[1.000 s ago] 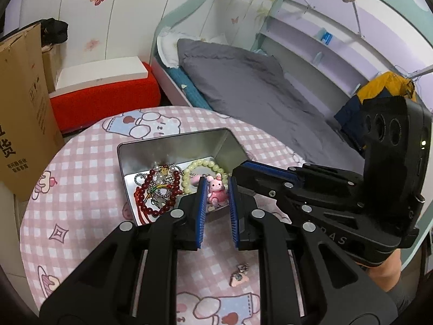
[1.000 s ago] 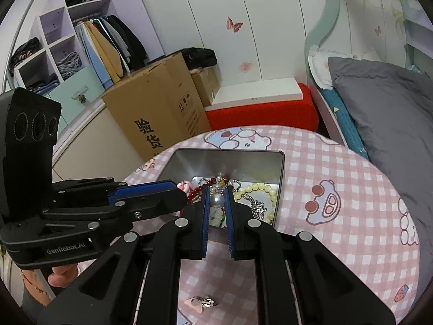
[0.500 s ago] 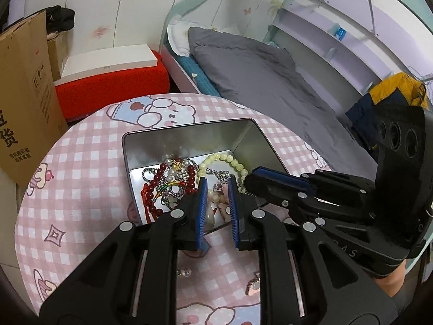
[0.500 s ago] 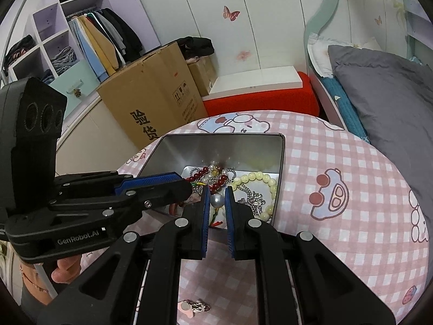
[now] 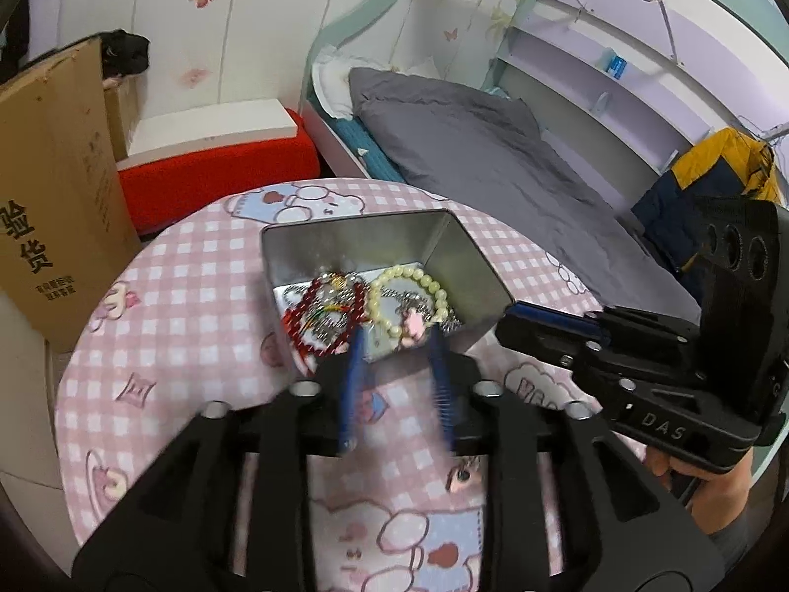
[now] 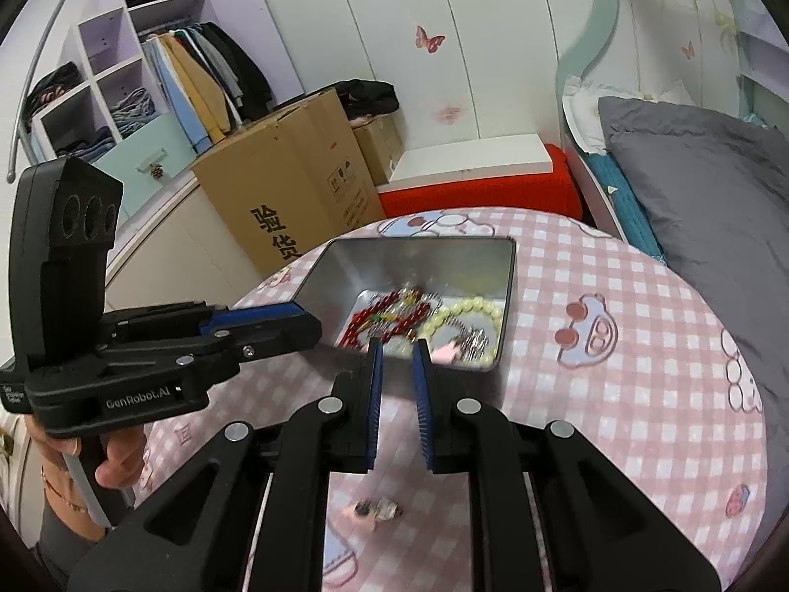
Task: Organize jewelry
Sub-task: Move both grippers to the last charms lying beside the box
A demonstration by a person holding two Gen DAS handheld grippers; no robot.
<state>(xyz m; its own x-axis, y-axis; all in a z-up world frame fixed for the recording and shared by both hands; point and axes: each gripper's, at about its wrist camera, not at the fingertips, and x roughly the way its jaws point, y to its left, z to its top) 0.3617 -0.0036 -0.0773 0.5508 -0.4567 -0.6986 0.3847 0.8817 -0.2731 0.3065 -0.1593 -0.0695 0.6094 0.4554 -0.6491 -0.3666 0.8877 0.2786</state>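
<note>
Round bench w/ pink checked cartoon cloth (image 5: 197, 306). On it, rectangular silver metal tin (image 5: 473, 271), open top, holding red bead strand (image 5: 301, 330), pale cream bead bracelet (image 5: 434, 291), small pink charm (image 5: 412, 328).

Left gripper (image 5: 397, 345): jaws opening, nothing between them; pink charm lies in tin just ahead of tips. Right gripper (image 6: 397, 348): jaws nearly together, gap empty.

Small loose charm (image 6: 377, 510) still on cloth, below right jaws and nearer them; judged next pick.

Blurred beyond telling: small charm (image 6: 377, 509) on tablecloth (image 6: 616, 394); tangled chains in tin (image 5: 345, 241); tin's near wall hidden behind fingertips (image 5: 356, 345).
</note>
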